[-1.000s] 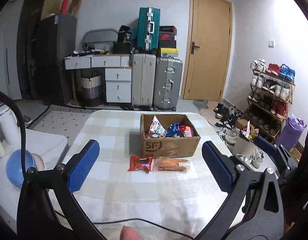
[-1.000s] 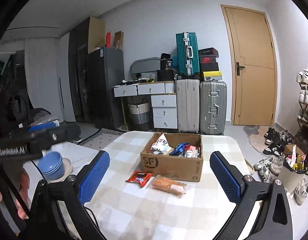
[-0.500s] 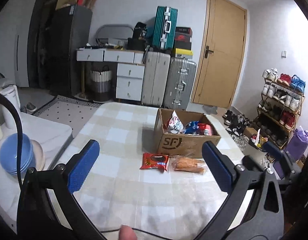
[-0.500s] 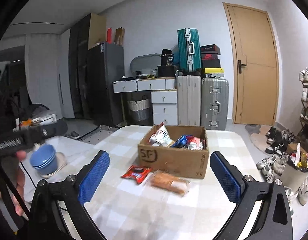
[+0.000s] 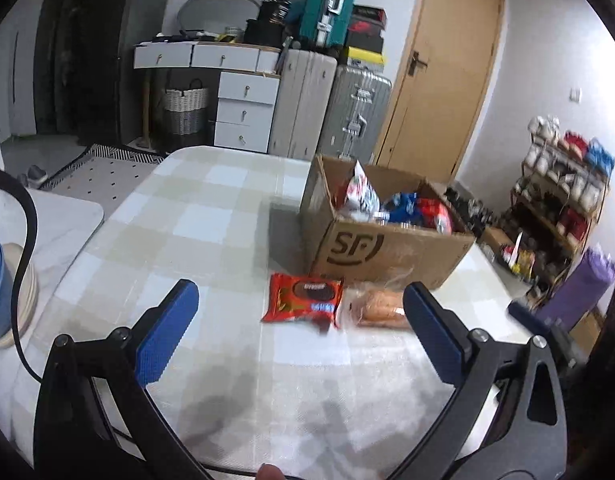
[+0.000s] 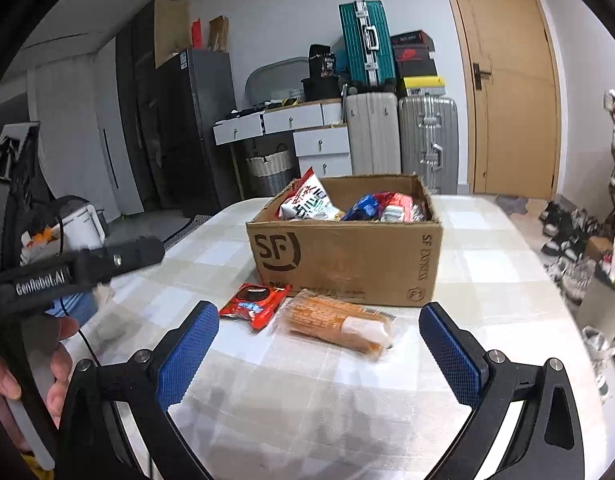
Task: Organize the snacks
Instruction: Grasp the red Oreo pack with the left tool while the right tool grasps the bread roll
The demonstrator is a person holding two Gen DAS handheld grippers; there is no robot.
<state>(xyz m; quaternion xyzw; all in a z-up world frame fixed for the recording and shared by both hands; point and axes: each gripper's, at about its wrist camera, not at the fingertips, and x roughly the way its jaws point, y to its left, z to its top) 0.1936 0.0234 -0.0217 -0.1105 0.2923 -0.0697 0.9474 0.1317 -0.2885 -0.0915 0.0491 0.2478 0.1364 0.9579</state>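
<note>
A cardboard SF box [image 5: 387, 248] [image 6: 347, 264] stands on the checked table and holds several snack packets. In front of it lie a red cookie packet [image 5: 305, 296] [image 6: 253, 304] and a clear packet with orange snacks [image 5: 381, 306] [image 6: 339, 326]. My left gripper [image 5: 299, 332] is open and empty, above the table just short of the two packets. My right gripper [image 6: 319, 352] is open and empty, close in front of the orange packet. The left gripper's body [image 6: 67, 272] shows at the left of the right wrist view.
Blue and beige bowls [image 5: 3, 292] sit on a white side table at the left. Suitcases [image 5: 327, 116], a white drawer unit [image 5: 243, 112] and a door [image 5: 439, 80] stand behind the table. A shoe rack [image 5: 563, 184] stands at the right.
Both grippers have moved forward and down toward the two packets before the box, which now look larger. The left view has swung left. Both stay open.
</note>
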